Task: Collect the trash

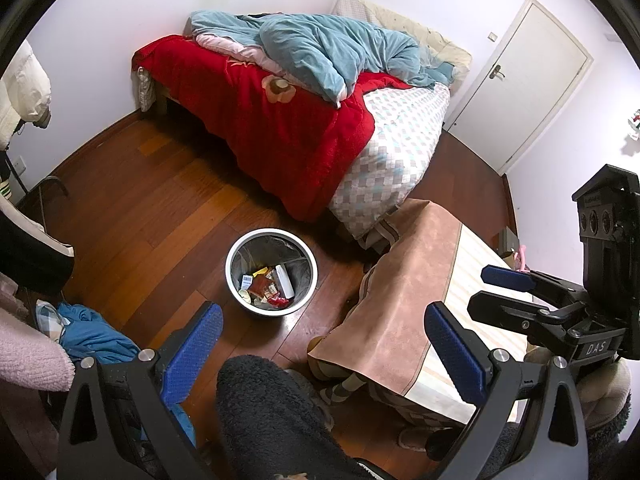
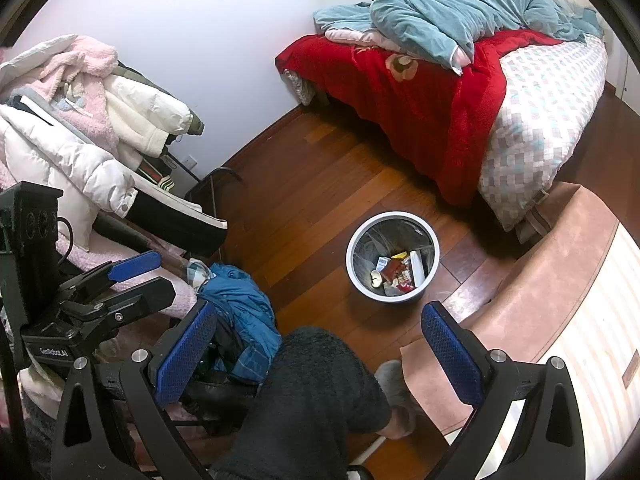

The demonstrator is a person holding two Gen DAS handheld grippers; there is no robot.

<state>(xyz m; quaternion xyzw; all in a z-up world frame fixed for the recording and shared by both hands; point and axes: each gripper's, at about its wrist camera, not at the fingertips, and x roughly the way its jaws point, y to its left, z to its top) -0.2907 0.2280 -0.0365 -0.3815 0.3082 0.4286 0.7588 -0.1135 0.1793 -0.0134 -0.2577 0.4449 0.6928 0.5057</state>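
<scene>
Left wrist view looks down over a bedroom floor, and both tools hang idle above it. The left gripper has its blue pads spread wide with nothing between them but the person's dark fleece knee below. The right gripper is just as wide open and equally empty; from the left it shows side-on over the table, its jaws parted there too.

The trash bin stands on the wooden floor, between the bed and the table's brown cloth, a little ahead of the knee. Wrappers and a white packet already lie at its bottom, inside a dark liner. I cannot pick out any loose litter on the floor or the table from here, so I would guess the collecting is nearly done, or the next piece lies out of sight.

If the liner is to be lifted next, the sensible way is to bring one gripper down at the rim, pinch only the liner edge, and draw it inward before lifting, so the bin does not tip. The blue jacket heaped beside the chair of coats is clothing, not rubbish, and is best left alone.
</scene>
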